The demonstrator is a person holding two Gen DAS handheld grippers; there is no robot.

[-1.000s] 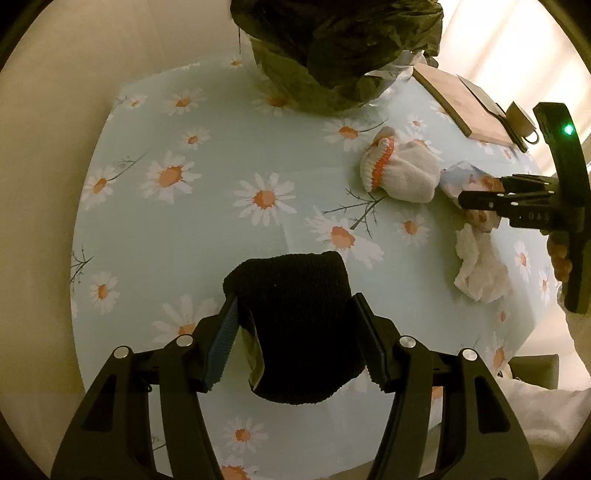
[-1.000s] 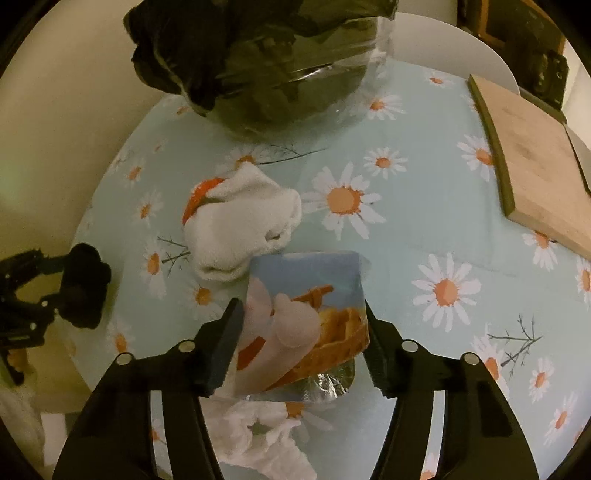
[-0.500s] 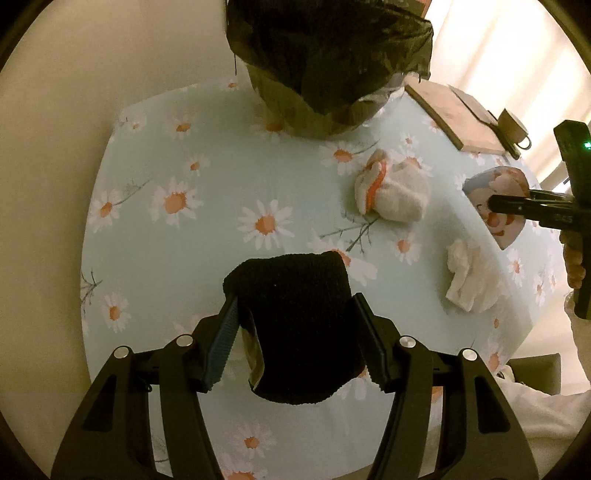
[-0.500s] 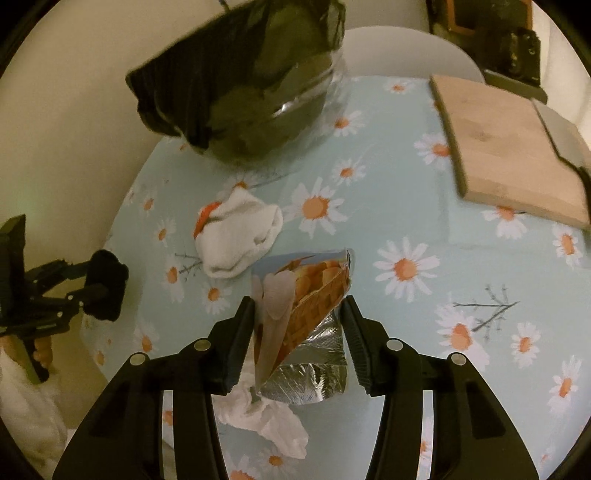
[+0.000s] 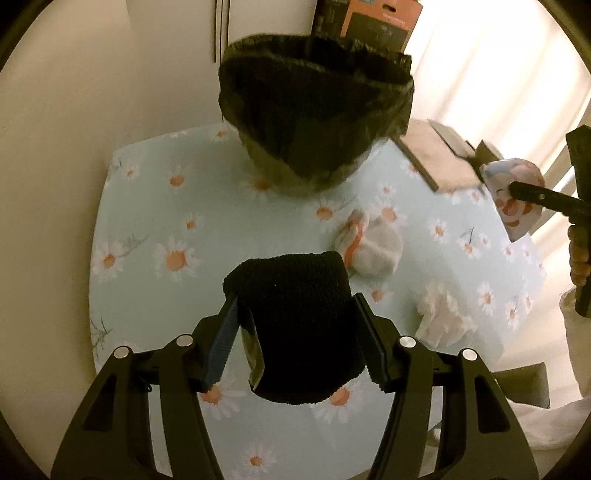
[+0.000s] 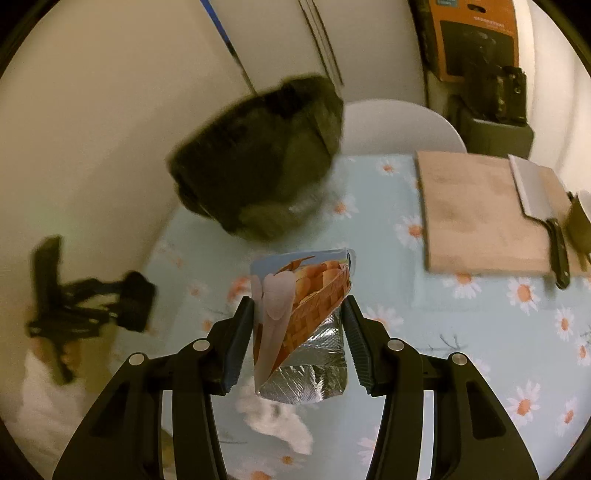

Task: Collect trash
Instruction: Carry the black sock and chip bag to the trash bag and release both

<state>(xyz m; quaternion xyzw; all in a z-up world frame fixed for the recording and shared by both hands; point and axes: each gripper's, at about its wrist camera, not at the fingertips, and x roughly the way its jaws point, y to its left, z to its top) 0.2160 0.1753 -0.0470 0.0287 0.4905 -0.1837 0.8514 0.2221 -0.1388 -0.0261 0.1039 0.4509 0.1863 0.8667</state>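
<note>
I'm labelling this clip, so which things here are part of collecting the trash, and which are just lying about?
Part of the job:
black sock in the left gripper
snack wrapper in the right gripper
lined bin
white sock
tissue

Lying about:
cutting board
cleaver
orange box

A home dining or kitchen corner is indicated: a daisy-print tablecloth (image 5: 155, 206) is spread, a wooden cutting board (image 6: 476, 214) with a cleaver (image 6: 535, 195) is seen at 2 o'clock, curtains (image 5: 491, 74) beyond.
</note>
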